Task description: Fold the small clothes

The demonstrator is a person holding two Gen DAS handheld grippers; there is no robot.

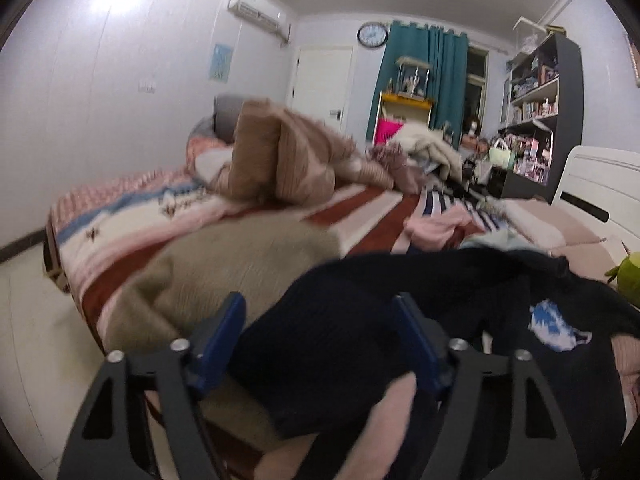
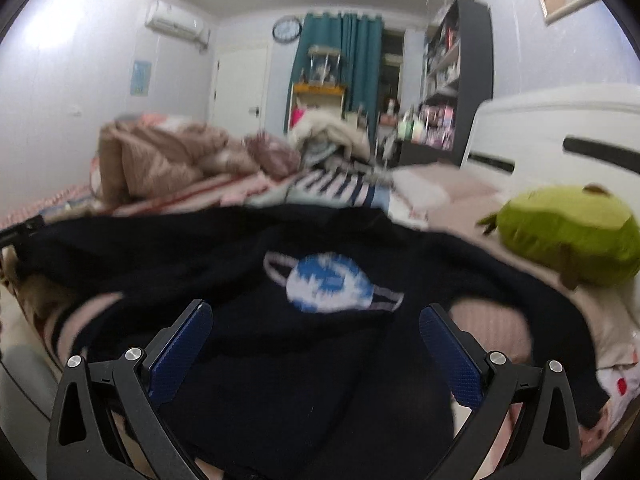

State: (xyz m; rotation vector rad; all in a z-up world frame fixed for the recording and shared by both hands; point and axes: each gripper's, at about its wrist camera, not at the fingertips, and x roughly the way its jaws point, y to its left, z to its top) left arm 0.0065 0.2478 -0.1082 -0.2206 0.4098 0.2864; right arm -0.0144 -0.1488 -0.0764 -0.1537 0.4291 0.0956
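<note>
A navy knit sweater (image 2: 200, 248) with a blue-and-white planet motif (image 2: 328, 284) lies spread on the bed, blurred by motion. My right gripper (image 2: 316, 320) hovers just over its lower part, jaws wide apart and open, with nothing pinched. In the left wrist view the same sweater (image 1: 340, 340) shows one dark sleeve running between the blue pads (image 1: 224, 336) of my left gripper (image 1: 320, 308). That gripper stands open around the sleeve, and no pad clearly presses on the cloth. The motif (image 1: 556, 328) sits to the right of it.
A beige garment (image 1: 240, 264) lies under and left of the sleeve, near the bed's edge and the floor (image 1: 32, 320). Farther back are a crumpled brown blanket (image 1: 280, 152), pink (image 1: 436, 228) and striped (image 1: 440, 204) clothes. A green plush (image 2: 568, 232) and a white headboard (image 2: 560, 128) are at the right.
</note>
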